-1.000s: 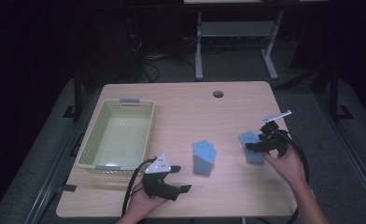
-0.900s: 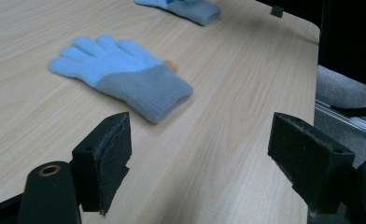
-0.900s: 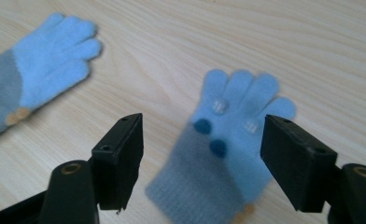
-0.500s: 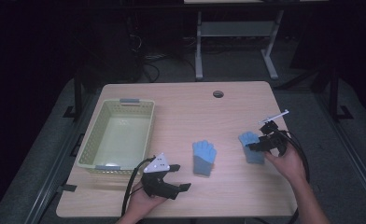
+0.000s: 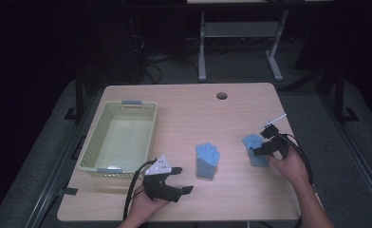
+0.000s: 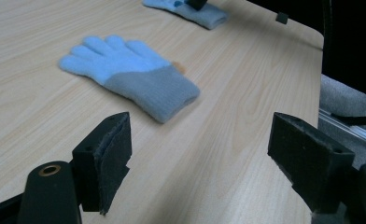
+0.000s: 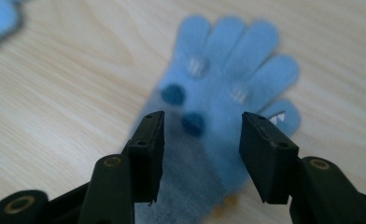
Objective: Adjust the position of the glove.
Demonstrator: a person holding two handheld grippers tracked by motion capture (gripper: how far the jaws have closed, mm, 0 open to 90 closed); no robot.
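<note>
Two light-blue gloves with grey cuffs lie flat on the wooden table (image 5: pixel 231 118). One glove (image 5: pixel 207 160) (image 6: pixel 130 74) is near the middle. My left gripper (image 5: pixel 181 180) (image 6: pixel 200 158) hovers open just short of its cuff, with nothing between its pads. The other glove (image 5: pixel 252 142) (image 7: pixel 228 84), which has dark dots on its palm, lies at the right. My right gripper (image 5: pixel 261 151) (image 7: pixel 202 149) points down over it. Its jaws have just been closing and now straddle the glove near the grey cuff, half apart, with the pads not pressing on it.
A pale green plastic basket (image 5: pixel 95 142) stands empty at the table's left. A round cable hole (image 5: pixel 221 96) sits near the far edge. The table's right edge (image 6: pixel 307 37) runs close behind the right glove. Dark floor and a desk frame lie beyond.
The right gripper has sunk a little onto the right glove. The left gripper and both gloves stay where they were.
</note>
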